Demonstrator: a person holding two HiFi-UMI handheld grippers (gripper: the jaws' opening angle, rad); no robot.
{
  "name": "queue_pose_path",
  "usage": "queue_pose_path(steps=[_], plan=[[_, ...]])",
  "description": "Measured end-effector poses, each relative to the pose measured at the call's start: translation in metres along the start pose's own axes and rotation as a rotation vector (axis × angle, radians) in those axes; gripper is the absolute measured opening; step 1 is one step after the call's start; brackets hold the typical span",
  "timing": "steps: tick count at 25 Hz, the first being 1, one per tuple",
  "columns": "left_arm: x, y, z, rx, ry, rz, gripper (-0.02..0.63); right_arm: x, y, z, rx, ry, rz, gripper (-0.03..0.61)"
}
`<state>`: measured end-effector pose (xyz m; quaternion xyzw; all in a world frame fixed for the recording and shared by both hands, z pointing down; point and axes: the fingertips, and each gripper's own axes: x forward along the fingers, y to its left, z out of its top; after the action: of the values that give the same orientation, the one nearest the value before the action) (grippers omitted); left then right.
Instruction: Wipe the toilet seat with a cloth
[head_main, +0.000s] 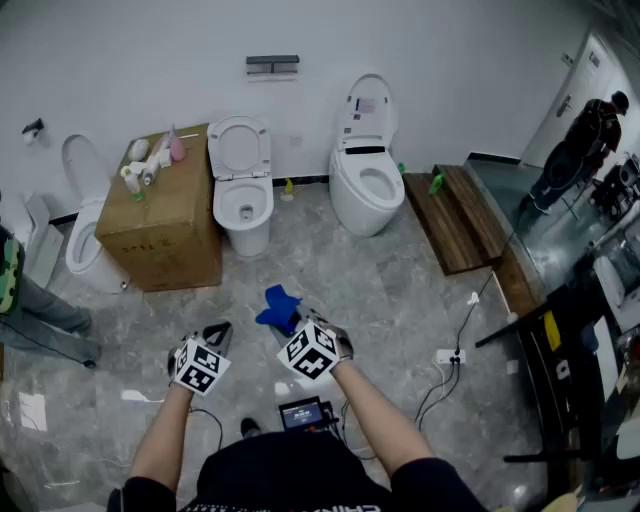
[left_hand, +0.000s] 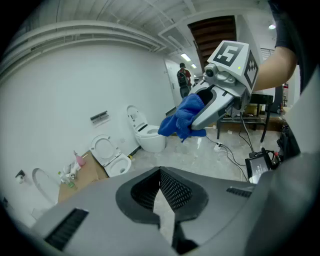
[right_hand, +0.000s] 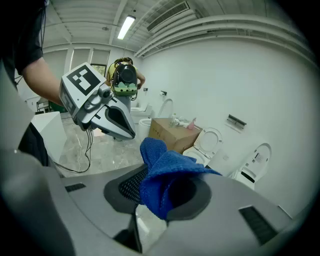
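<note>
A blue cloth is gripped in the right claw above the marble floor, its folds bunched between the pads. The left claw is seen shut w/ nothing in it, just at 9 o'clock of the right one. Both are angled down & fwd. At 12 o'clock, well apart from the cloth, the middle toilet is shown against the white wall, its toilet seat raised. A cardboard box topped w/ bottles is set at its 9 o'clock.
</note>
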<state>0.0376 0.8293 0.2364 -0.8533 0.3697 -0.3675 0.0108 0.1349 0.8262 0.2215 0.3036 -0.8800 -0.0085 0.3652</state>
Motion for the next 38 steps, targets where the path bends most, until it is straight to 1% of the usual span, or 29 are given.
queue_pose_path(steps=[10,20,23,27,30,33,38], plan=[[0.002,0.001,0.001,-0.012,-0.011,-0.009,0.011,0.002,0.001,0.0,0.018,0.0,0.014,0.112],[0.015,-0.011,-0.002,-0.071,0.013,-0.048,0.011,-0.002,-0.006,-0.017,0.045,0.004,0.021,0.112],[0.021,-0.015,0.007,-0.087,0.012,-0.046,0.011,-0.006,-0.012,-0.027,0.057,0.003,0.028,0.112],[0.035,-0.022,0.019,-0.084,0.021,-0.059,0.011,-0.01,-0.029,-0.043,0.077,0.004,0.032,0.112],[0.046,-0.027,0.028,-0.083,0.013,-0.065,0.011,-0.013,-0.041,-0.054,0.088,0.004,0.037,0.112],[0.057,-0.035,0.031,-0.089,0.014,-0.073,0.011,-0.014,-0.051,-0.071,0.074,0.015,0.05,0.112],[0.074,-0.047,0.038,-0.117,0.041,-0.053,0.011,-0.017,-0.071,-0.092,0.071,0.02,0.086,0.112]])
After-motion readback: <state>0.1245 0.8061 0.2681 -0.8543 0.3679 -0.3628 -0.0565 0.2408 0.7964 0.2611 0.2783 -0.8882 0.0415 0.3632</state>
